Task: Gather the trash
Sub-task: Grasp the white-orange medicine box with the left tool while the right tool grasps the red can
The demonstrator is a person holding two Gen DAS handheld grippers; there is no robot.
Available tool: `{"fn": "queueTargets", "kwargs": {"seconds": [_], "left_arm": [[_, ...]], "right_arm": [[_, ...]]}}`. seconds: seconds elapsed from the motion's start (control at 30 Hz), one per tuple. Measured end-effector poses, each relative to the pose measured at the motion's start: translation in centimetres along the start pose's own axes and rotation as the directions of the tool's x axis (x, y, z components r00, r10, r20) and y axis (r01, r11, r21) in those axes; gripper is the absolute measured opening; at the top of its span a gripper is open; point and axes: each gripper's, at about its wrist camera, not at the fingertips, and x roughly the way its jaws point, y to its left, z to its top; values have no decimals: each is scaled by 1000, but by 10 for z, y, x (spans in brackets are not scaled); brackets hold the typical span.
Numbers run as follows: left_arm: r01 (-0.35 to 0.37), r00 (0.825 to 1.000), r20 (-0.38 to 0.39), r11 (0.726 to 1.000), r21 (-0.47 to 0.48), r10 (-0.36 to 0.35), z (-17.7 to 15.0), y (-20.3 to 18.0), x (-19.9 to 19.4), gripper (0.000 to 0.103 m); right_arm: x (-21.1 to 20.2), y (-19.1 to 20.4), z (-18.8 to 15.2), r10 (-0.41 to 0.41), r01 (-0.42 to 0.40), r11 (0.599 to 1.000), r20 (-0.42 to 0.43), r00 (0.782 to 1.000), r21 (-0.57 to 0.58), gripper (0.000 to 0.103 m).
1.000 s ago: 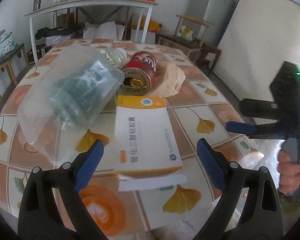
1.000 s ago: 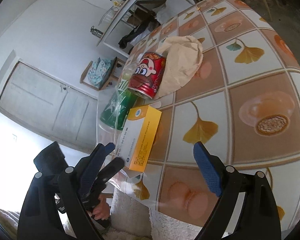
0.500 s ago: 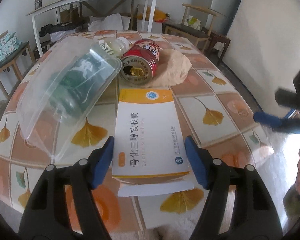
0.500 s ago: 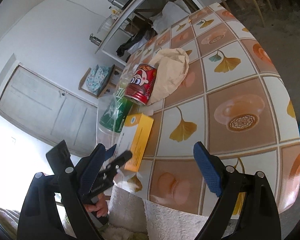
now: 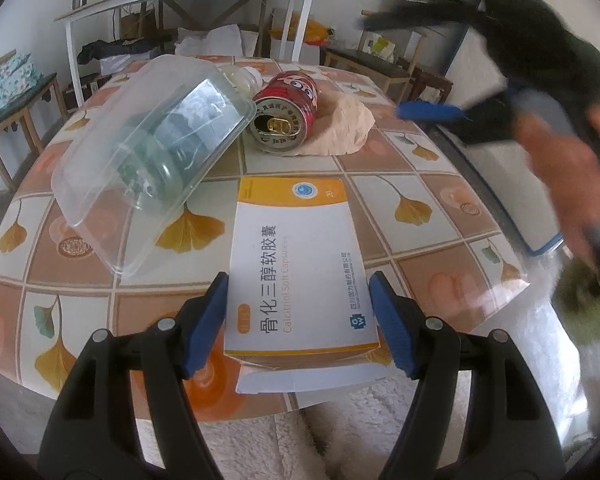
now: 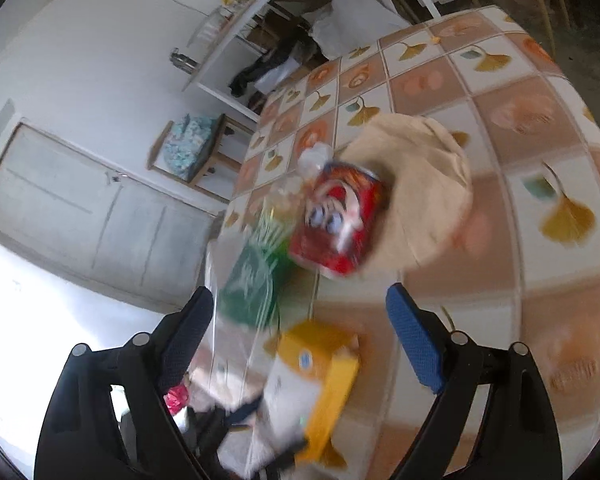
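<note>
The medicine box (image 5: 300, 264), labelled "Calcitriol Soft Capsules", is clamped at its near end by the left gripper (image 5: 300, 320), whose jaws closed in earlier, at the table's (image 5: 440, 216) near edge. Beyond the box, a red can (image 5: 286, 110) is laid on its side beside a clear tub (image 5: 148, 160). The right gripper (image 6: 300, 344) is held wide apart on nothing; its view is blurred.

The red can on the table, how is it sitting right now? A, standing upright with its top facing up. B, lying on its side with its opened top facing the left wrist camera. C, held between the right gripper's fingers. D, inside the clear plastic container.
B: the red can lies on its side against the beige paper bag, its pull-tab end turned toward the left wrist camera.
</note>
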Motion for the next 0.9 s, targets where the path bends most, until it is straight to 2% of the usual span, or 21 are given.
{"fn": "queueTargets", "kwargs": {"seconds": [0.1,0.17,0.27,0.43,0.53,0.63,0.77,0.9], "left_arm": [[12,1000,2,1000,-8,-12,0,2,-1,67],[18,1000,5,1000,-13,-18,0,1,-1,67],[30,1000,8,999,-23,-30,-1,3,-2,67],[41,999,12,999,-29,-41,-1,5,-2,67],[48,999,14,998,-34,-48,-2,6,-3,67],[48,999,18,998,-29,-48,-3,7,-3,67],[45,999,19,999,-27,-45,-3,5,-3,67],[43,999,18,999,-27,-42,-3,5,-3,67]], "right_arm": [[30,7,22,-60,61,998,-43,997,19,77],[50,11,35,-136,138,990,-72,988,24,76],[68,13,45,-193,196,980,-98,976,24,76],[87,9,54,-241,249,967,-138,961,48,76],[95,4,55,-251,263,963,-158,955,57,75],[102,-3,58,-248,263,962,-168,954,75,70],[103,-16,60,-184,208,969,-171,968,133,67],[93,-20,59,-154,177,973,-150,977,149,67]]}}
